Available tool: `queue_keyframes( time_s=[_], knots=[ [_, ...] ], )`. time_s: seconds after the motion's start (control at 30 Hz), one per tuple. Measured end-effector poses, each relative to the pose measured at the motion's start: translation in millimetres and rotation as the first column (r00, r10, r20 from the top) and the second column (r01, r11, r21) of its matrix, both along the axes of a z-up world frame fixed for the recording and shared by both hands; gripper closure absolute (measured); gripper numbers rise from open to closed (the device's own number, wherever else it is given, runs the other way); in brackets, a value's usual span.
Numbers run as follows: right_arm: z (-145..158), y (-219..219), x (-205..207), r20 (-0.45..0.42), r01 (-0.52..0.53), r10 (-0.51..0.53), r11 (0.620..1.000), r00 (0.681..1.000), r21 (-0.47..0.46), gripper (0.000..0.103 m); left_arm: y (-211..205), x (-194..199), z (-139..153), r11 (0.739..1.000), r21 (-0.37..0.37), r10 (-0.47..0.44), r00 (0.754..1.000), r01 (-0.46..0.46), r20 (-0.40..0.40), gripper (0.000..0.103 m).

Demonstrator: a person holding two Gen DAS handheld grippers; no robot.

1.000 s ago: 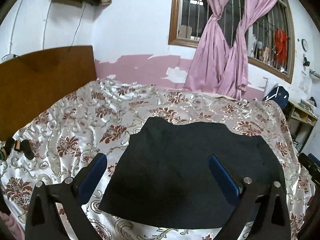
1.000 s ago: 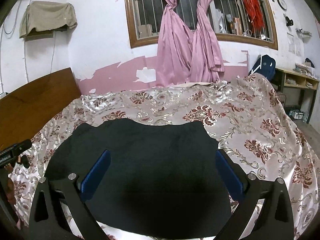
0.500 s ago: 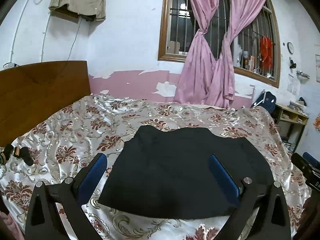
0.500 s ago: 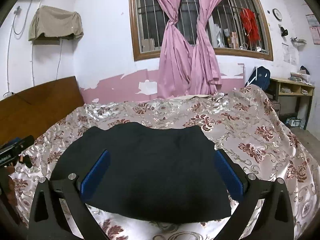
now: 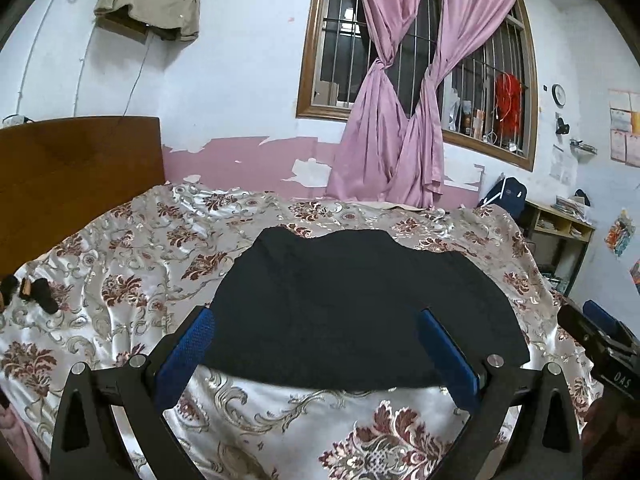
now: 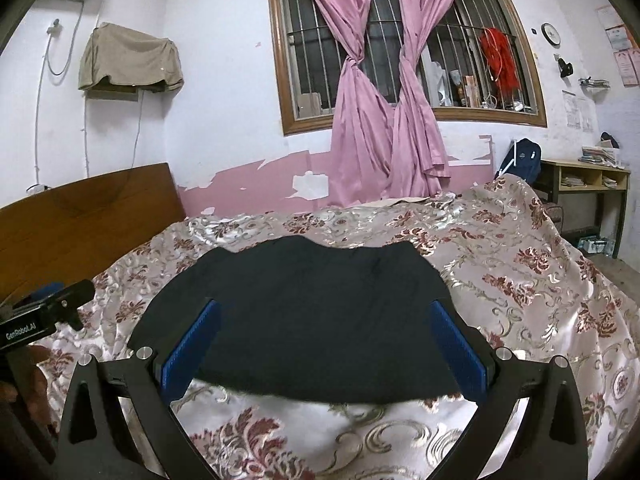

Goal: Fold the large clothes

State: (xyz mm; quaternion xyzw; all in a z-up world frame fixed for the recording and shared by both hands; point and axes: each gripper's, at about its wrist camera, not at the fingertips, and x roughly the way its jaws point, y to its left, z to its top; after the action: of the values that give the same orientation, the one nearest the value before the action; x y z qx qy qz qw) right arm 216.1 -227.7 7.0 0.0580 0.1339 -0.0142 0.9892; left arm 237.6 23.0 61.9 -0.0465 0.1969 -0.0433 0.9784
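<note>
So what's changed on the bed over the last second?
Both open grippers, left gripper and right gripper, have pulled back and tipped up, so bare bedspread now shows in front of the black garment. Nothing was grasped or released. The garment lies flat where it was.

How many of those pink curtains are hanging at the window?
2: the left pink satin curtain and the right pink satin curtain hang side by side at the barred window's middle, each twisted, touching lower down.
</note>
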Motion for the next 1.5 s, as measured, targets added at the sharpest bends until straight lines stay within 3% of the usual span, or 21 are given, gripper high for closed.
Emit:
queue_keyframes(
  time_s=[0.63,1.5],
  knots=[
    [-28,26,-42,-0.021,-0.027,0.027,0.999,0.999,-0.018,0.002,-1,-53,-31,0.997,0.067,0.034,0.999,-0.036,0.02,0.0],
    [-63,47,-49,-0.097,-0.027,0.022,0.998,0.995,-0.051,0.002,6,-58,-73,0.995,0.086,0.063,0.997,-0.06,-0.036,0.0]
  ],
)
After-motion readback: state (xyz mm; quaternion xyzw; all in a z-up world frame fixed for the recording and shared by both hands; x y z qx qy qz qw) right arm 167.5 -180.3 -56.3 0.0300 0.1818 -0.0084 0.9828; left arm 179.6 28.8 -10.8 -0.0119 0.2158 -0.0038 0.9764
